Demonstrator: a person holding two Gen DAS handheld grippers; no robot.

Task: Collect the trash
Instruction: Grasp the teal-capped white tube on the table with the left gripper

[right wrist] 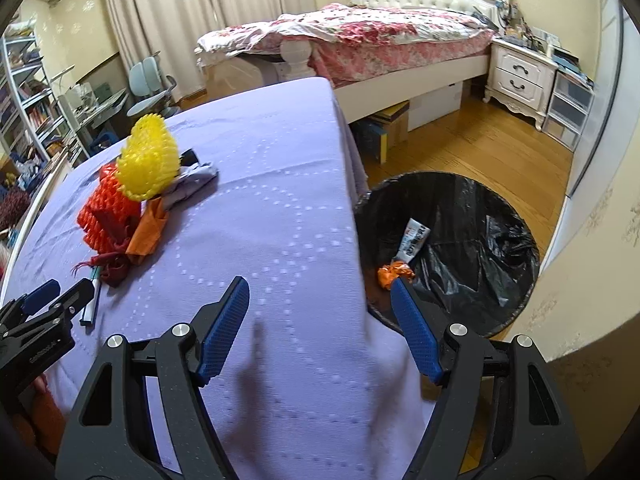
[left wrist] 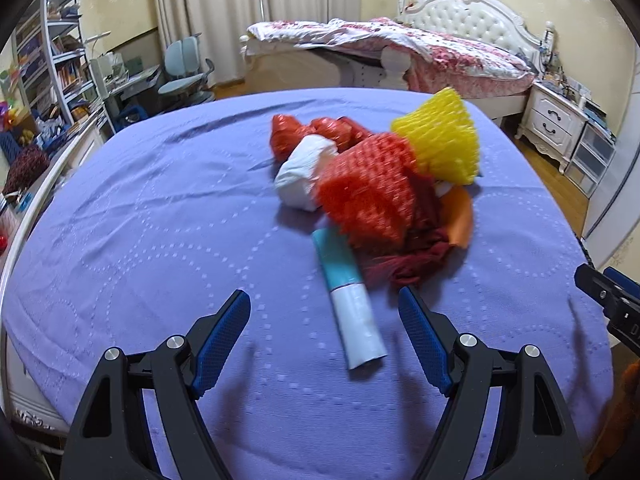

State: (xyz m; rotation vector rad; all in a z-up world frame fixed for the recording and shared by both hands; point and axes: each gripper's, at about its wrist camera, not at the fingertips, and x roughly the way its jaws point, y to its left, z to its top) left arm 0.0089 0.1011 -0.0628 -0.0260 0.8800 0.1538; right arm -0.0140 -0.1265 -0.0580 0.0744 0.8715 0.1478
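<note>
A trash pile lies on the purple-covered table point(left wrist: 160, 220): a yellow foam net point(left wrist: 444, 140), a red foam net point(left wrist: 368, 192), a white crumpled wad point(left wrist: 304, 172), red plastic point(left wrist: 312, 132), dark red scraps point(left wrist: 412, 256) and a teal-and-white tube point(left wrist: 352, 304). My left gripper point(left wrist: 324, 312) is open and empty, its fingers either side of the tube's near end. My right gripper point(right wrist: 320, 300) is open and empty over the table's right edge, beside a black-lined bin point(right wrist: 448, 248) on the floor holding a white wrapper point(right wrist: 414, 240) and an orange scrap point(right wrist: 394, 272).
A bed point(right wrist: 380, 36) with a floral quilt stands behind the table. A white nightstand point(right wrist: 520, 76) is at the right. Shelves point(left wrist: 48, 64), a desk and a blue chair point(left wrist: 184, 72) line the left wall. Wooden floor point(right wrist: 480, 148) surrounds the bin.
</note>
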